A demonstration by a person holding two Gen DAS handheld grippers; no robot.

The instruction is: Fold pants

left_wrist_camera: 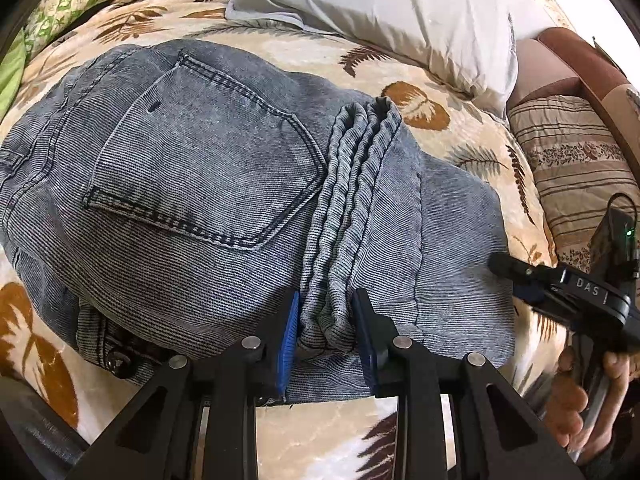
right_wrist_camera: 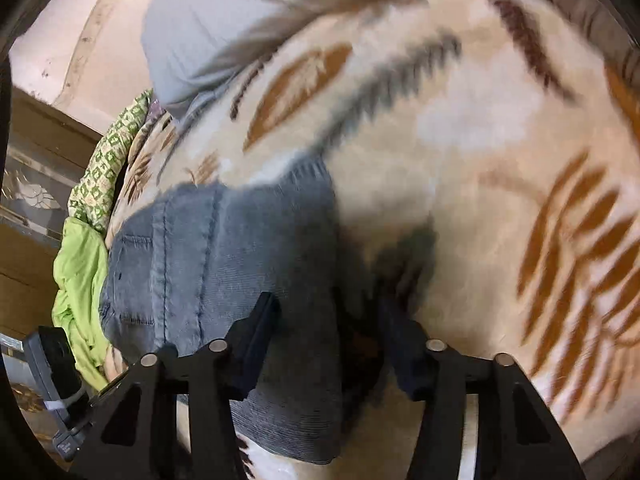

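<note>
- Left wrist view: the pants (left_wrist_camera: 224,208), grey-blue jeans, lie already folded into a thick bundle on the leaf-patterned blanket (left_wrist_camera: 460,92). The back pocket (left_wrist_camera: 208,168) faces up, with the stacked leg hems (left_wrist_camera: 352,184) just beside it.
- The left gripper (left_wrist_camera: 326,336) is narrowed onto the near end of those bunched hems; its blue pads (left_wrist_camera: 289,340) press the denim from both sides, so it has hold of that ridge.
- Right of the back pocket, past the bundle's far side, the right gripper (left_wrist_camera: 520,280) reaches in at the cloth's edge, with the person's hand (left_wrist_camera: 580,392) behind it. Its opening cannot be read from here.
- A grey pillow (left_wrist_camera: 380,12) lies well beyond the back pocket, clear of the work.
- Right wrist view: this frame is blurred. The right gripper (right_wrist_camera: 326,344) stands partly open over the bundle's corner, one finger on denim, the other over blanket (right_wrist_camera: 480,200); the pads grip nothing.
- Judged step: a late fold, or squaring the finished bundle.
- The next move calls for the right gripper to close on that edge while the left pins the hems, then both lifting evenly so the layers do not slide apart.
</note>
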